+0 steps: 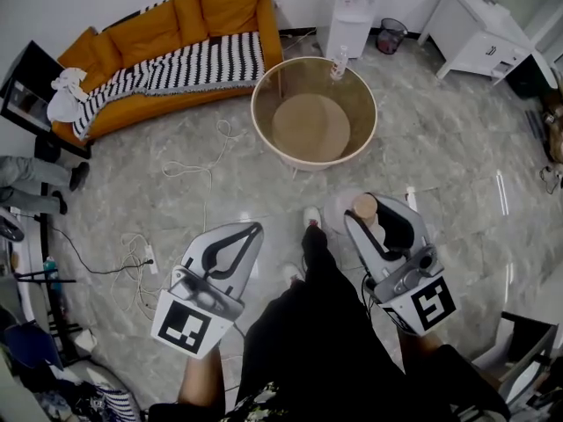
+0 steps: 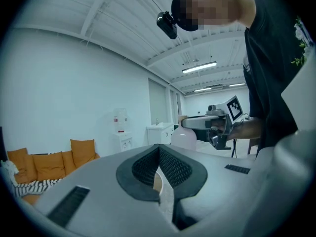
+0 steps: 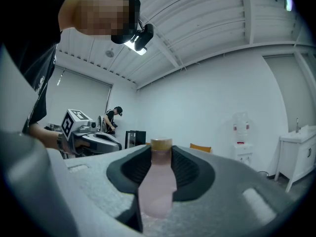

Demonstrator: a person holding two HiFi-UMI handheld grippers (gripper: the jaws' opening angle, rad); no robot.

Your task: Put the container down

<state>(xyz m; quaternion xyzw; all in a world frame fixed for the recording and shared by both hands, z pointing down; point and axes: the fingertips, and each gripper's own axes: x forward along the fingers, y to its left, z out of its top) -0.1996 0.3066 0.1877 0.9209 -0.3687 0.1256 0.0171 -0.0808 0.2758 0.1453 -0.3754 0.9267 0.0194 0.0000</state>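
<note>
The container (image 1: 361,207) is a pale pink translucent bottle with a tan lid. My right gripper (image 1: 369,213) is shut on it and holds it upright in the air over the floor, on the near side of the round table (image 1: 264,126). In the right gripper view the container (image 3: 157,181) fills the gap between the dark pads, its lid just above them. My left gripper (image 1: 253,229) hangs to the left at about the same height, shut with nothing in it. Its pads (image 2: 173,164) meet at the tips. In the left gripper view the right gripper (image 2: 205,123) and the container (image 2: 183,138) show on the right.
A clear bottle (image 1: 339,61) stands at the round table's far rim. An orange sofa (image 1: 158,33) with a striped blanket stands at the back left, a water dispenser (image 1: 352,11) and a white cabinet (image 1: 479,29) at the back. Cables (image 1: 141,258) lie on the floor left.
</note>
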